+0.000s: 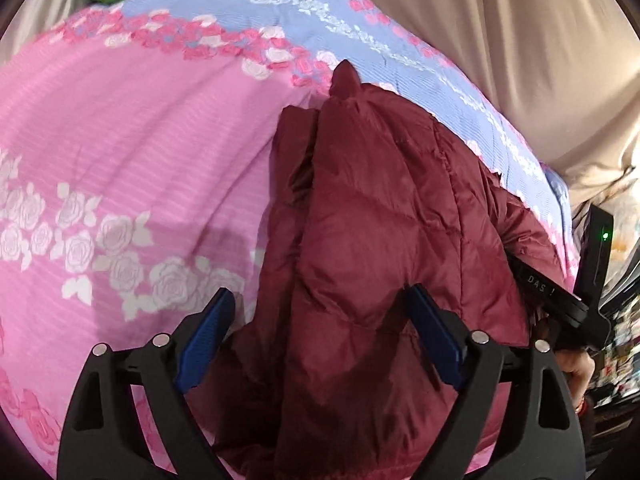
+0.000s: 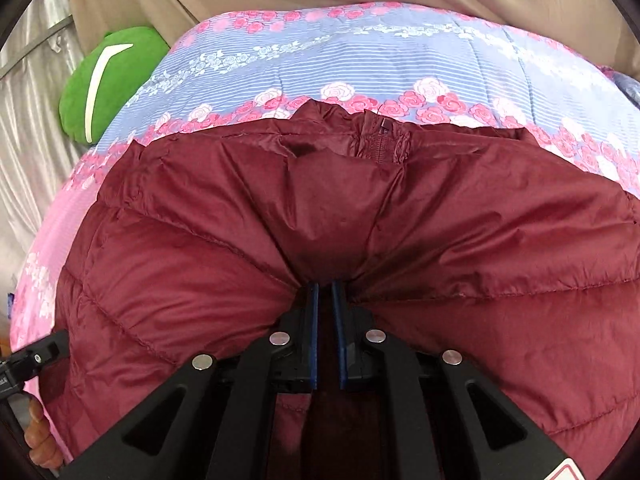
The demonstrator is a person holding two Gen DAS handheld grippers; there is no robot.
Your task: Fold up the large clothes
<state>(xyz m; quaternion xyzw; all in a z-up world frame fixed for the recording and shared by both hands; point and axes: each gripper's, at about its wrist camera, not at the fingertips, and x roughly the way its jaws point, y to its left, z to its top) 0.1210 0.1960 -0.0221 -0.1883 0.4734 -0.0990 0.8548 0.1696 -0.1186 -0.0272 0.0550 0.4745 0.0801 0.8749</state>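
Note:
A dark red quilted puffer jacket (image 1: 380, 220) lies bunched on the floral bed cover (image 1: 120, 140). My left gripper (image 1: 320, 292) stands open over the jacket's near end; red fabric lies between its blue pads (image 1: 208, 332), which do not press on it. In the right wrist view the jacket (image 2: 200, 240) fills the middle, its collar and zip (image 2: 384, 140) at the far edge. My right gripper (image 2: 325, 286) is shut on a pinched fold of the jacket. The right gripper's black body (image 1: 560, 292) shows at the jacket's right side in the left wrist view.
The bed cover (image 2: 360, 64) is pink with white roses on one side, blue-striped on the other. A green cushion (image 2: 104, 80) lies at its far left edge. Beige fabric (image 1: 520, 40) hangs behind the bed. A hand (image 2: 40, 432) holds the left gripper's body.

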